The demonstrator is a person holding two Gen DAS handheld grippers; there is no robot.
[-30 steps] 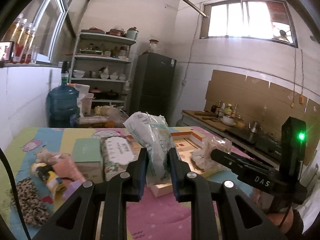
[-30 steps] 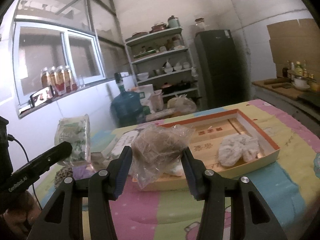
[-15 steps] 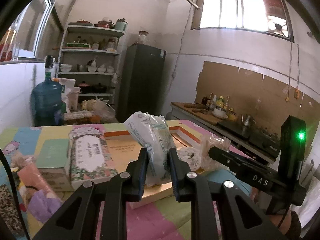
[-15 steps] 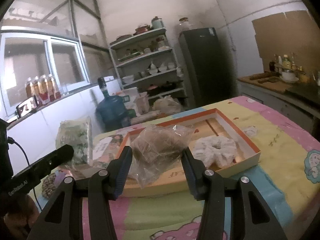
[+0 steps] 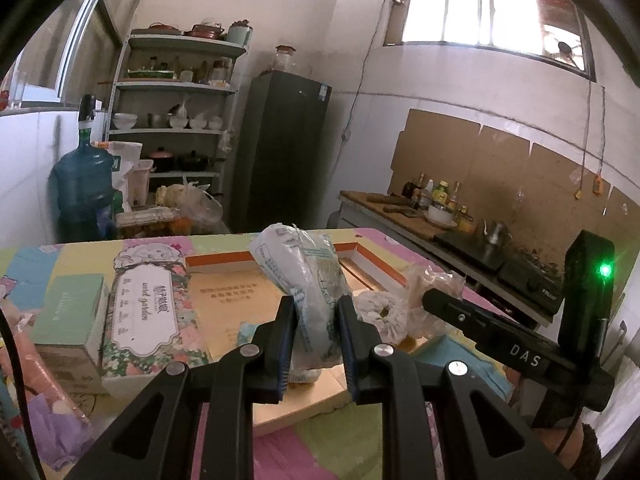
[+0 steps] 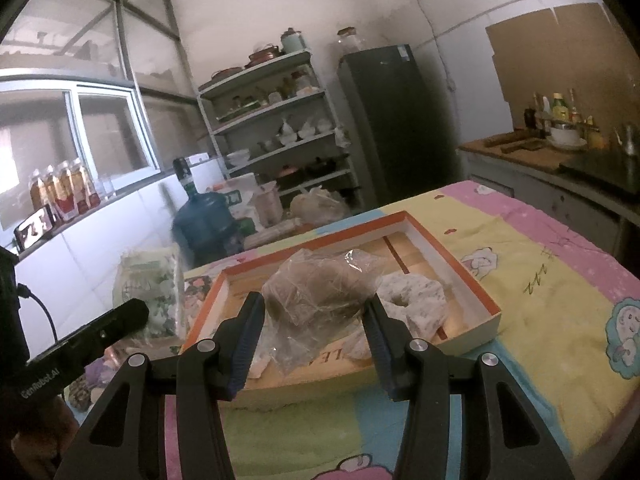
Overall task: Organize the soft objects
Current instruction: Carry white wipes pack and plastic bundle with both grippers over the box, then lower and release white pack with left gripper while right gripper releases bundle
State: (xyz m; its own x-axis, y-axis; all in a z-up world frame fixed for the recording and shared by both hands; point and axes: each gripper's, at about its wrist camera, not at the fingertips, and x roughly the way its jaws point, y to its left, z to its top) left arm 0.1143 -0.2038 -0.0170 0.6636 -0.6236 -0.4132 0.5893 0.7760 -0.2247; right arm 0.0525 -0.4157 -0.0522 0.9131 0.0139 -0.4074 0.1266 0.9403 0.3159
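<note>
**Two soft loads over the tray, both easy to lose**

We hold a white pack (image 5: 310, 280) squeezed narrow in the left gripper (image 5: 316, 344), its top leaning left above the near edge of the tray (image 6: 460, 272). The right gripper (image 6: 314, 340) stands wider, its jaws pressed into a crinkled clear bag (image 6: 320, 292) with something brown inside, hanging over the tray's near half. A white fluffy ring (image 6: 412, 296) already lies in the tray, just right of the bag.

The risks we see:

- The pack is pinched low, so most of it stands free above the jaws; a quick tilt could let it fold over or slide out.
- The bag is held mostly by loose film. The film may slip or stretch, and the contents could sag and drop short of the tray.
- The two grippers sit near each other, so lowering both at once could knock one load against the other, or against the ring.
- Releasing the pack at the rim could tip it onto the cloth beside the floral box (image 5: 146, 312).
</note>
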